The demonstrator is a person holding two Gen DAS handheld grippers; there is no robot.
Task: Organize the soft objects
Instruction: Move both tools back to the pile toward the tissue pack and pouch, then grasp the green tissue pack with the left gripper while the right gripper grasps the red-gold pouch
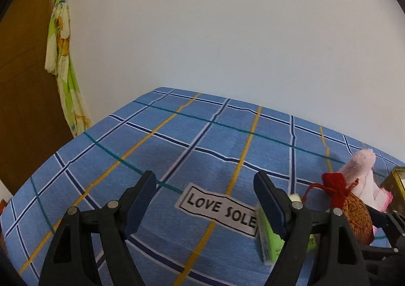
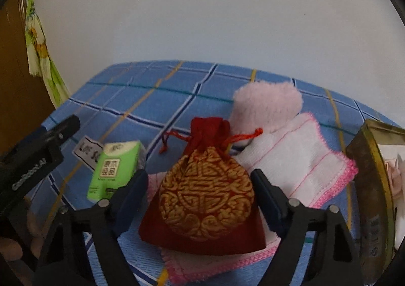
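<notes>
Left wrist view: the left gripper [image 1: 205, 200] hovers above the blue checked cloth [image 1: 177, 149] with its jaws wide apart and nothing between them. Only bare cloth and a printed label lie in the gap. A green packet [image 1: 269, 240] lies just beside the right-hand finger, partly hidden behind it; whether they touch I cannot tell. Further right sit the red pouch [image 1: 354, 212] and the pink fluffy thing [image 1: 359, 167]. This gripper looks idle, so the step in hand seems to belong to the other one.

Right wrist view: the right gripper [image 2: 200, 200] is spread wide, a finger on either side of the red pouch [image 2: 207, 195], which rests on a white cloth with pink edging [image 2: 298, 159]. The fingers appear close to the pouch but not clamped on it. The step looks like the approach to picking up the pouch. The next move would call for closing gently on the belly of the pouch, clear of the cloth beneath, then carrying it toward the tin [image 2: 372, 184] at the right edge, likely the collecting place. The green packet [image 2: 116, 169] stands just left of the pouch.
</notes>
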